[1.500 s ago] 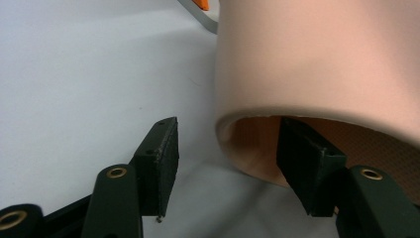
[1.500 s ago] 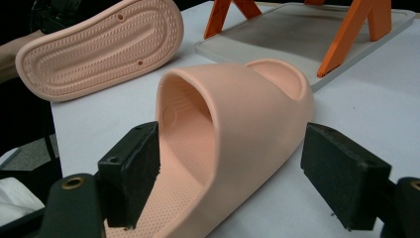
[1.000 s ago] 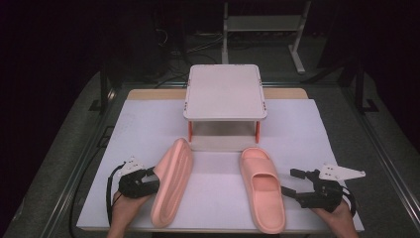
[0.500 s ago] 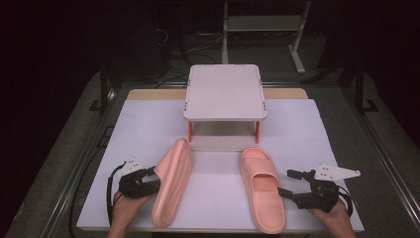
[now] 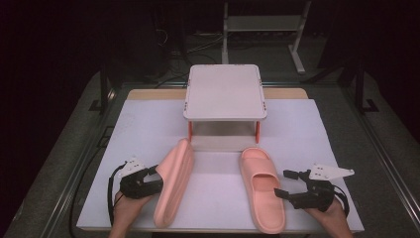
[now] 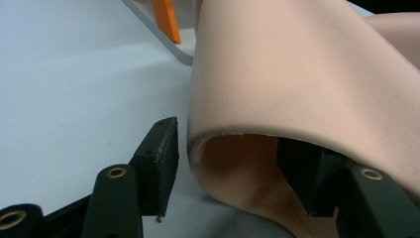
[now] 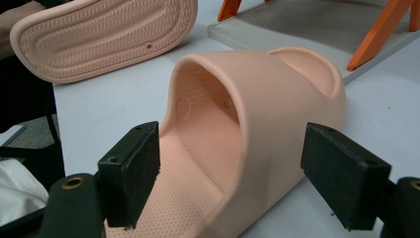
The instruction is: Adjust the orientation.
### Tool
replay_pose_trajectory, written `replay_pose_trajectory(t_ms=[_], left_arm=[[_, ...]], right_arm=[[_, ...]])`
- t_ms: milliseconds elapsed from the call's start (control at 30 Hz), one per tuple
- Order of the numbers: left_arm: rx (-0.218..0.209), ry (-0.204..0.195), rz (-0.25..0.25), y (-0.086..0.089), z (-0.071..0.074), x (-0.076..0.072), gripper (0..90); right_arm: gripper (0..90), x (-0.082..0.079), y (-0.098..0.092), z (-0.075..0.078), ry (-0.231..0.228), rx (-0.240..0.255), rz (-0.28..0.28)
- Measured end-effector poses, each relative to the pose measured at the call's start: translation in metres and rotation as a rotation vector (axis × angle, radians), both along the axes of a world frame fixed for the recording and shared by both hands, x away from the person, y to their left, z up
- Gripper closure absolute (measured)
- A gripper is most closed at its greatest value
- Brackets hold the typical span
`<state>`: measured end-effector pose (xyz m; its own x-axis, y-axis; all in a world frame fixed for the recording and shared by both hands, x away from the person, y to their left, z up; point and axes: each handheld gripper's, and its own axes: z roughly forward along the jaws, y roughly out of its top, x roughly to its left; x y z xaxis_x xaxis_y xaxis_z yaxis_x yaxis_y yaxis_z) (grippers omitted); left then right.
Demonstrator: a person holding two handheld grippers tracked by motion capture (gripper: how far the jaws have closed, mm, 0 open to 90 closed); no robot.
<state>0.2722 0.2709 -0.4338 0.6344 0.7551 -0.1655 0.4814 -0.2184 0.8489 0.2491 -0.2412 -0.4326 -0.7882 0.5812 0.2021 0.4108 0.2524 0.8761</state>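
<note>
Two pink slide slippers lie on the white table (image 5: 317, 134). The left slipper (image 5: 173, 183) stands tipped on its side, its sole (image 7: 104, 37) turned toward the right. My left gripper (image 5: 157, 177) reaches it from the left. One of its pads (image 6: 159, 161) sits just outside the strap's edge (image 6: 297, 74) with a thin gap, and the other is inside the foot opening. The right slipper (image 5: 262, 186) lies flat, sole down. My right gripper (image 5: 285, 184) is open beside it, its pads (image 7: 131, 171) standing wide on either side of the strap (image 7: 267, 104) without touching.
A small white stand (image 5: 225, 91) on orange legs (image 5: 190, 130) sits at the middle back of the table, just beyond the slippers' toes. Dark floor and a metal frame (image 5: 262, 22) lie behind. The table's front edge runs close under both hands.
My right gripper has edged a little left toward the flat slipper. The left gripper and both slippers have kept still.
</note>
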Motion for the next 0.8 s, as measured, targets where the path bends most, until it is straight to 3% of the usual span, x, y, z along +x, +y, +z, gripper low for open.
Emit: replay_pose_trajectory(t_ms=[800], left_arm=[[-0.035,-0.047,-0.023,-0.0048,0.0077,-0.0040,41.7]], right_arm=[[22.6,0.0007,0.0027,-0.0012,0.008,-0.012,0.009]])
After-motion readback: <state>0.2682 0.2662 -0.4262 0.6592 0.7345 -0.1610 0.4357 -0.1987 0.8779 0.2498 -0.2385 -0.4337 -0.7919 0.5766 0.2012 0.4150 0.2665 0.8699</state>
